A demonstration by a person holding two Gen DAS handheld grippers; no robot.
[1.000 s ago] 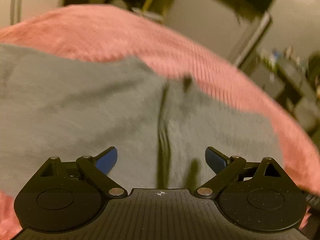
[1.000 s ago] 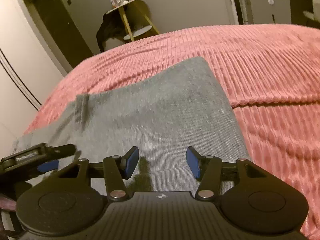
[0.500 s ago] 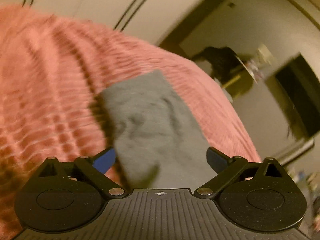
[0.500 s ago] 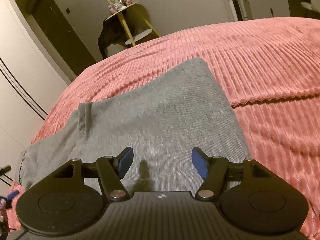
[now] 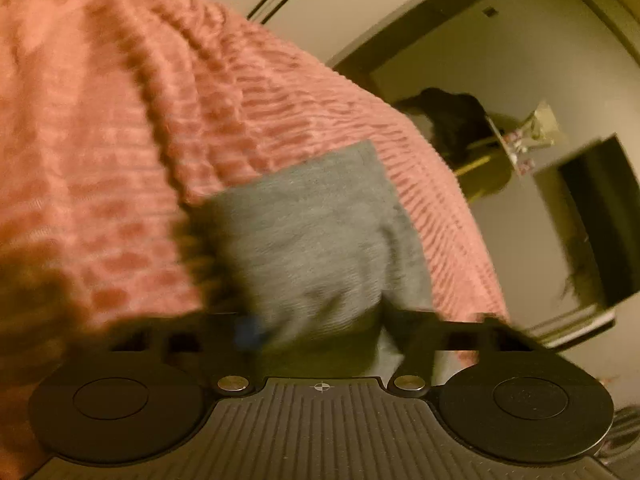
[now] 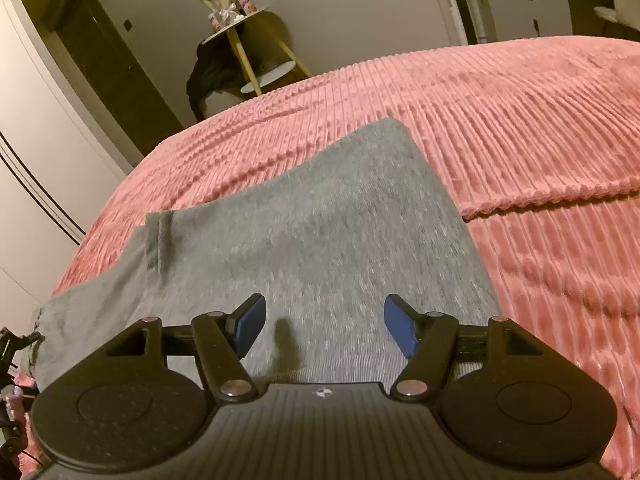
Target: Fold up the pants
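Note:
Grey pants (image 6: 320, 232) lie folded flat on a pink ribbed blanket (image 6: 520, 120). My right gripper (image 6: 324, 328) is open and empty, low over the near edge of the pants. In the left wrist view the pants (image 5: 320, 240) run away from me as a narrow grey strip. My left gripper (image 5: 320, 332) straddles the near end of that strip with the jaws apart; the view is blurred, and the cloth sits between the fingers without being clamped. The left gripper also shows at the left edge of the right wrist view (image 6: 12, 344).
The pink blanket (image 5: 120, 160) covers the whole bed; a folded blanket edge (image 6: 540, 200) runs to the right of the pants. Beyond the bed stand a wooden stool with dark clothing (image 6: 240, 60), white wardrobe doors (image 6: 32, 140) and a grey cabinet (image 6: 524, 8).
My left gripper has swung round from the middle of the pants to their end and dropped lower onto the cloth. My right gripper has opened wider and barely moved.

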